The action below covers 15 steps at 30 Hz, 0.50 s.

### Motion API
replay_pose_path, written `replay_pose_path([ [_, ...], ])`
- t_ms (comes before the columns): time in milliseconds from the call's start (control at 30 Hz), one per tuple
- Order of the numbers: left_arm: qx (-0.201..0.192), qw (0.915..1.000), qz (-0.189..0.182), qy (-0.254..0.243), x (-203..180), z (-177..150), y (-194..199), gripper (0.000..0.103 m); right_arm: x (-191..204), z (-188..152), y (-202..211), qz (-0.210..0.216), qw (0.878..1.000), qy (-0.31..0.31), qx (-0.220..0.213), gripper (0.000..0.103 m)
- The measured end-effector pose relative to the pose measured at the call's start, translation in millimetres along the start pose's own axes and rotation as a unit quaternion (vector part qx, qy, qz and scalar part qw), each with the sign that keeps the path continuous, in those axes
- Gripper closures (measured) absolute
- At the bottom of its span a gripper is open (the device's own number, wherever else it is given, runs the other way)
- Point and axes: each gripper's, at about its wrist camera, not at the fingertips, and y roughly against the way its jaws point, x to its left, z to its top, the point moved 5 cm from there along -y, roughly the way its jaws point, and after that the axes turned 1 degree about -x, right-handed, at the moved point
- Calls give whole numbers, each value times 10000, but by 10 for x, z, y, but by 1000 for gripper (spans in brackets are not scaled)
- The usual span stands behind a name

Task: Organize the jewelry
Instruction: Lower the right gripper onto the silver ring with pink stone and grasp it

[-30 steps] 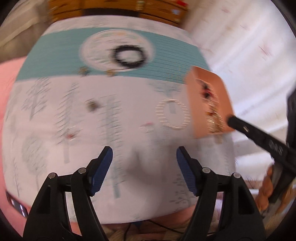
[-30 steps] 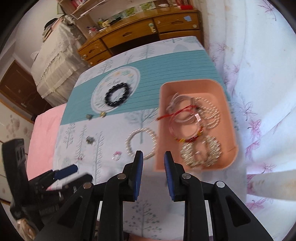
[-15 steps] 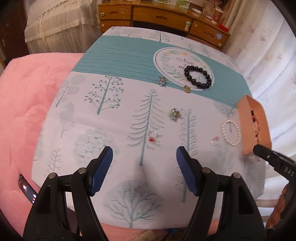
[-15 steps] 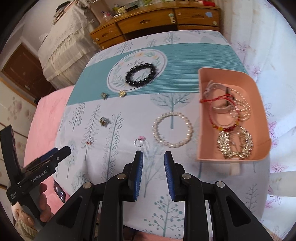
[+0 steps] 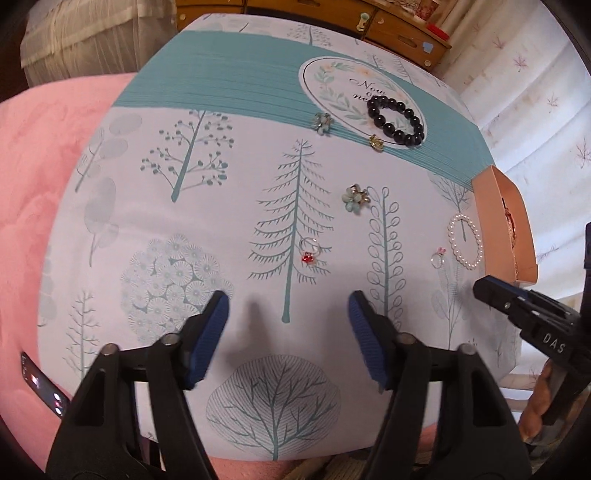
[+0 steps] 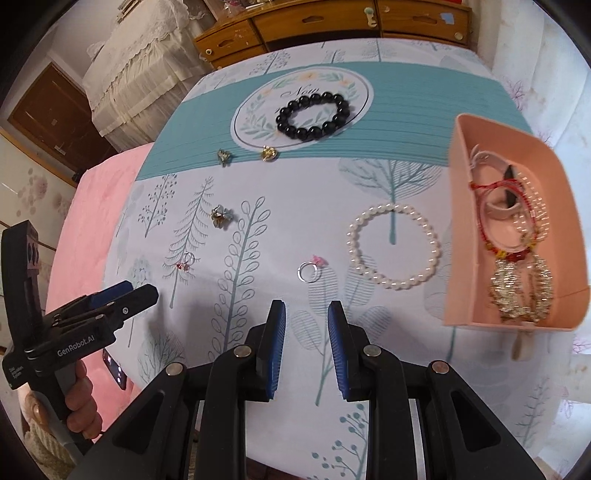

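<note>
pink tray (image 6: 456,229) at surface's right edge, already holding several bracelets; still loose on surface: pearl bracelet (image 6: 393,246), black bead bracelet (image 6: 313,115), two rings, three small ornaments; left gripper (image 5: 288,338) jaws wide open, right gripper (image 6: 306,347) jaws narrowly parted, both empty.

A table covered by a tablecloth (image 6: 369,369) holds scattered jewelry. At the far side, a bead bracelet (image 6: 313,115) lies on a round printed emblem (image 6: 251,118), with two small charms (image 6: 224,156) (image 6: 269,153) just in front of it. Nearer the middle-left sits a flower brooch (image 6: 221,215), and nearer still a ring (image 6: 185,260). Another ring (image 6: 309,271) lies just left of a pearl bracelet (image 6: 393,246). At the right edge, a tray (image 6: 461,236) holds a heap of bracelets (image 6: 517,236). A dresser (image 6: 332,26) stands behind the table.
</note>
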Motion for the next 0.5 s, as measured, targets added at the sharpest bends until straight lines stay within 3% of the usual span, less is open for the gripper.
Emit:
replay_pose_path([
  [167,58,9999,-86,29,-21,-26,-129,51,28,28,-179,132,9999,-24,17,79],
  [500,-5,10000,-40,-75,-58,3,-235,52,-13,133,-492,-14,9999,-150,-2,79],
])
